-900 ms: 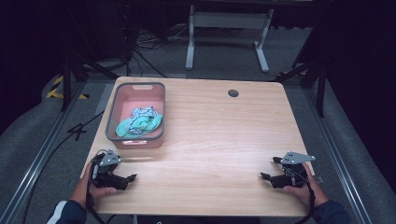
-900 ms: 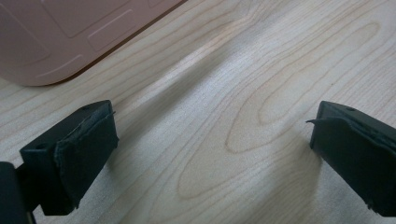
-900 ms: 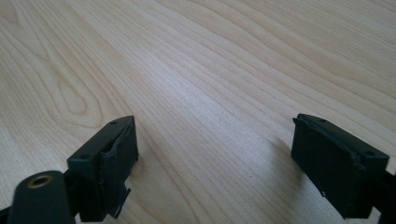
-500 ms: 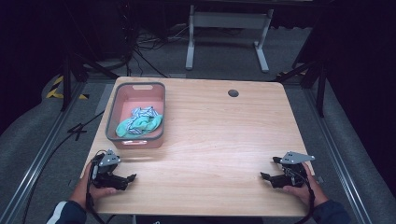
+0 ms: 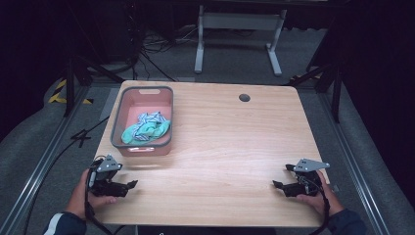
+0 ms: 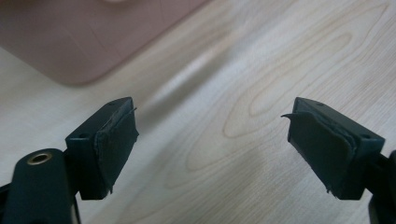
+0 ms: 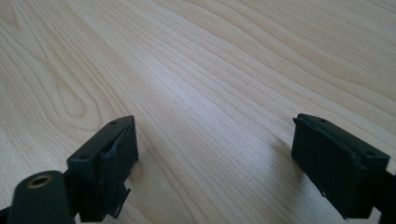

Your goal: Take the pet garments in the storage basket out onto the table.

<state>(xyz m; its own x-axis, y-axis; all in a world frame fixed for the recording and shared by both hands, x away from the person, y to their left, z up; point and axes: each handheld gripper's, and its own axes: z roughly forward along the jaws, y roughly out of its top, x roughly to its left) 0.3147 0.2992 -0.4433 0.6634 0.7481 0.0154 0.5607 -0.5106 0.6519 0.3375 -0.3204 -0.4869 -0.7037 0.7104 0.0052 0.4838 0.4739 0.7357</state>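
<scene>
A pink bin with a grey rim point(image 5: 116, 119) stands on the left part of the wooden table point(image 5: 235, 147). Inside it lies a bundle of teal and striped white cloth point(image 5: 147, 128). My left gripper point(image 5: 129, 185) rests near the front left edge, held by a hand, its jaws wide apart and empty. In the left gripper view the gripper point(image 6: 212, 149) hovers just above bare wood, with the bin's pink wall point(image 6: 70, 37) at the upper left. My right gripper point(image 5: 278, 185) sits near the front right edge, open. The right gripper view shows this gripper point(image 7: 215, 163) with nothing between the jaws.
A dark round cable hole point(image 5: 244, 97) lies at the table's back right. Behind the table stands a grey metal frame point(image 5: 240, 29) on a carpeted floor, with cables point(image 5: 147, 44) at the back left. Metal rails run along both sides.
</scene>
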